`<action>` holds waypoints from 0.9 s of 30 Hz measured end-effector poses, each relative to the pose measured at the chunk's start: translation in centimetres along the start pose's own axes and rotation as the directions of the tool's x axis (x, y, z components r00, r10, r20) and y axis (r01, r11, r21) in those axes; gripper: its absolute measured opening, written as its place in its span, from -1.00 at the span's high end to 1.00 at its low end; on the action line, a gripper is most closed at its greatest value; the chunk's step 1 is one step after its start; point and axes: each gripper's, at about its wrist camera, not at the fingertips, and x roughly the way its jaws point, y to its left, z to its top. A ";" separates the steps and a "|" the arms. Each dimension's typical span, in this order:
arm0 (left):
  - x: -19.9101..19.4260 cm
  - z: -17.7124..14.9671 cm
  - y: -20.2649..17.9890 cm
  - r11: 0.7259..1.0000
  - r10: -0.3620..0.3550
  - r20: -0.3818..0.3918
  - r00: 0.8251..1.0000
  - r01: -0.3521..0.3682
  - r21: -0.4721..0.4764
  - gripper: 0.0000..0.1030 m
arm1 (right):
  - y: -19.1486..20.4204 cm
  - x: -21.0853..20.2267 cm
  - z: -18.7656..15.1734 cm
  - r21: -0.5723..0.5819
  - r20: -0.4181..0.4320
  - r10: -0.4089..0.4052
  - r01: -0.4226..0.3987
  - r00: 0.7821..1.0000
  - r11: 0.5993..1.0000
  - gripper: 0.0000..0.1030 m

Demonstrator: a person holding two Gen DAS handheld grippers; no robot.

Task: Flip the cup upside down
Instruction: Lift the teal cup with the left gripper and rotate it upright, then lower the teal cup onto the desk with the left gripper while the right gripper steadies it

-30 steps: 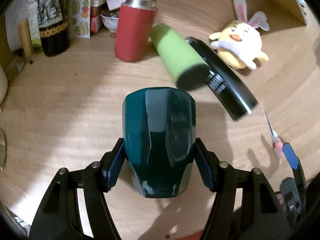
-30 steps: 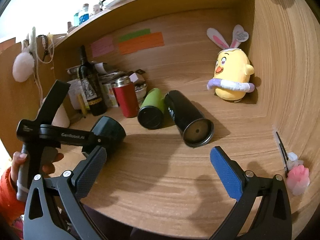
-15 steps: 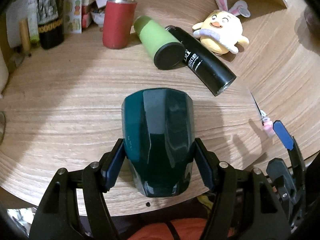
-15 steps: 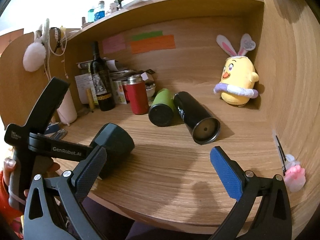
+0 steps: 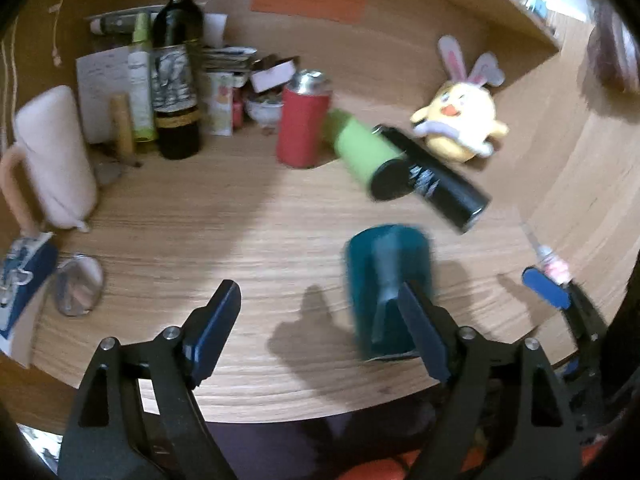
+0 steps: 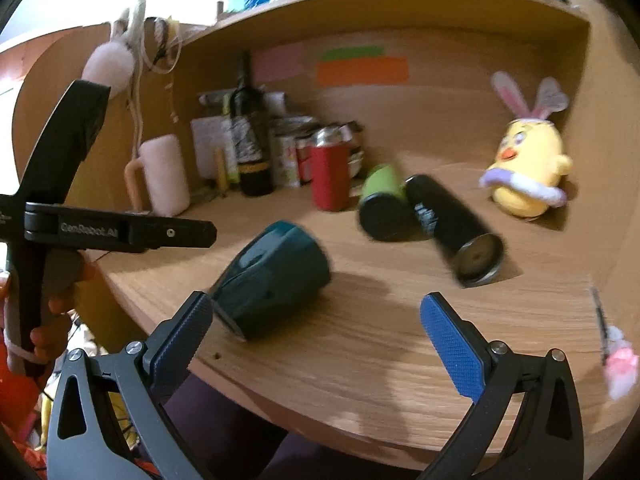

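Note:
The dark teal cup (image 5: 386,288) lies tilted on the wooden desk near its front edge, blurred by motion. In the right wrist view the cup (image 6: 272,276) leans on its side with its wider end toward the desk edge. My left gripper (image 5: 320,324) is open and empty; its right finger (image 5: 420,328) overlaps the cup in view. My right gripper (image 6: 316,336) is open and empty, held before the desk edge to the right of the cup.
A green flask (image 5: 366,154) and a black flask (image 5: 436,180) lie on their sides behind the cup. A red flask (image 5: 304,120), a wine bottle (image 5: 176,68), a pink mug (image 5: 52,156) and a yellow plush chick (image 5: 460,120) stand at the back. A small mirror (image 5: 78,286) lies left.
My left gripper has opened and let go of the teal cup, then swung left. The cup now rests tilted on the desk. The right gripper stays open.

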 end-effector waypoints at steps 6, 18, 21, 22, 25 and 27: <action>3.1 -1.3 0.1 0.999 0.025 -0.095 0.995 -0.021 0.047 -0.56 | 2.0 3.0 -0.5 -0.024 -0.080 0.056 -0.058 0.995 0.998 -1.00; 1.8 -1.3 -2.1 0.994 -0.060 -0.039 0.997 0.063 0.086 -0.56 | 1.2 4.6 -1.6 -0.058 -0.109 0.029 -0.036 0.994 0.998 -0.91; 0.8 -1.0 -3.0 0.991 -0.079 0.004 0.997 0.079 0.104 -0.44 | 0.5 5.5 -1.8 -0.025 -0.136 0.060 -0.064 0.989 0.998 -0.51; 0.8 -0.9 -3.2 0.991 -0.081 0.009 0.997 0.079 0.110 -0.32 | 0.1 5.8 -1.9 -0.006 -0.147 0.083 -0.085 0.986 0.996 -0.43; 0.7 -0.6 -4.2 0.988 -0.084 0.022 0.996 0.081 0.131 0.00 | -0.3 6.0 -2.2 0.038 -0.145 0.140 -0.135 0.979 0.990 -0.16; 1.0 -0.4 -4.9 0.986 -0.099 0.025 0.995 0.095 0.136 0.13 | 0.1 5.8 -2.3 0.018 -0.134 0.141 -0.140 0.981 0.990 -0.05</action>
